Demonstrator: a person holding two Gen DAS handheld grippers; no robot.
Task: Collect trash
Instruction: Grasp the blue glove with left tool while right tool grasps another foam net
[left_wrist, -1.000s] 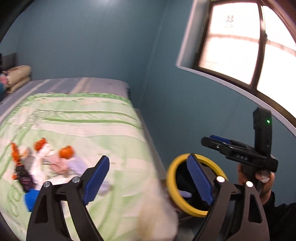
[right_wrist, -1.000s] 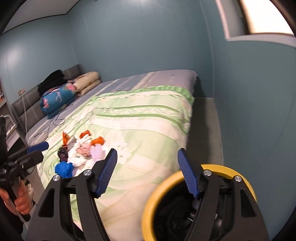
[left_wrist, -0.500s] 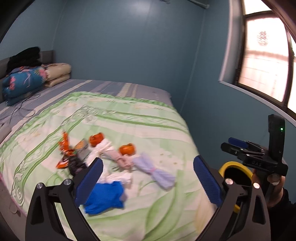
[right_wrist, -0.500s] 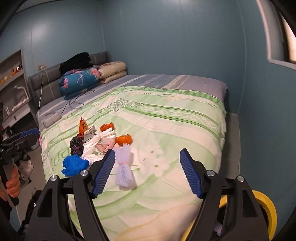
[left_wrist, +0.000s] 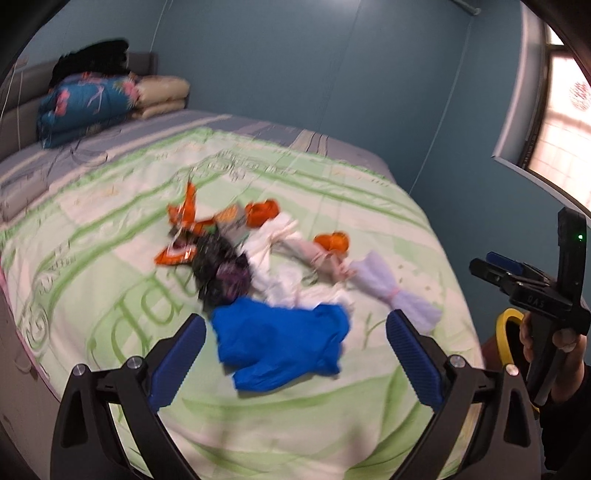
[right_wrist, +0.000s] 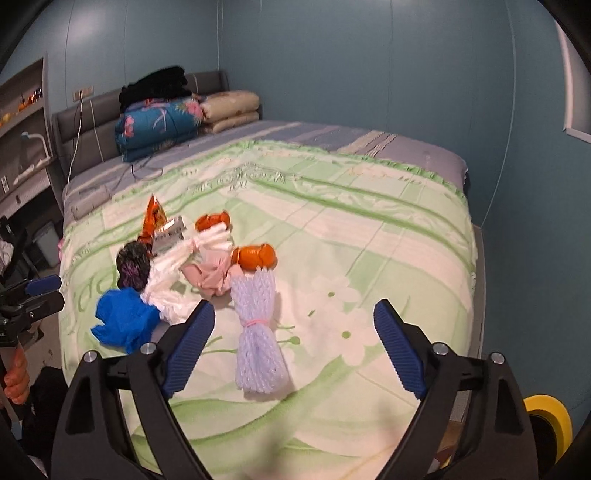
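Left wrist view: my left gripper (left_wrist: 293, 345) has its jaws spread wide, nothing between them, and it frames the blue glove (left_wrist: 280, 345) at the near edge of the trash pile (left_wrist: 258, 266). That framing reads as a line-up for a pick; contact not yet made.

Landmark: the glove.
- Behind it, touching: dark crumpled wrapper (left_wrist: 221, 273) and white wad (left_wrist: 306, 291).
- Farther behind: orange snack bag (left_wrist: 184, 218) and 2 orange lumps, tied to the white and pink twists.
- To its right, just apart: lilac foam net (left_wrist: 391, 291), banded at its waist.
- Well right of it, past the bed (left_wrist: 110, 206) edge and low: yellow bin rim (left_wrist: 504, 336). Bin sits beside the bed, probably so each piece needs only a short carry.

Right wrist view: my right gripper (right_wrist: 293, 350) is also released, jaws wide and empty, pointed at the foam net (right_wrist: 258, 332); glove (right_wrist: 123, 319) lies left of it. Bin rim (right_wrist: 550, 415) shows at lower right.

Judgement: 2 arms, 2 nearest targets. Glove is limp, so I should pinch a bunched fold, not a flat edge. Net is springy; grip at the band. Trash all on the bed at this moment; blur in the left view hides fine detail.
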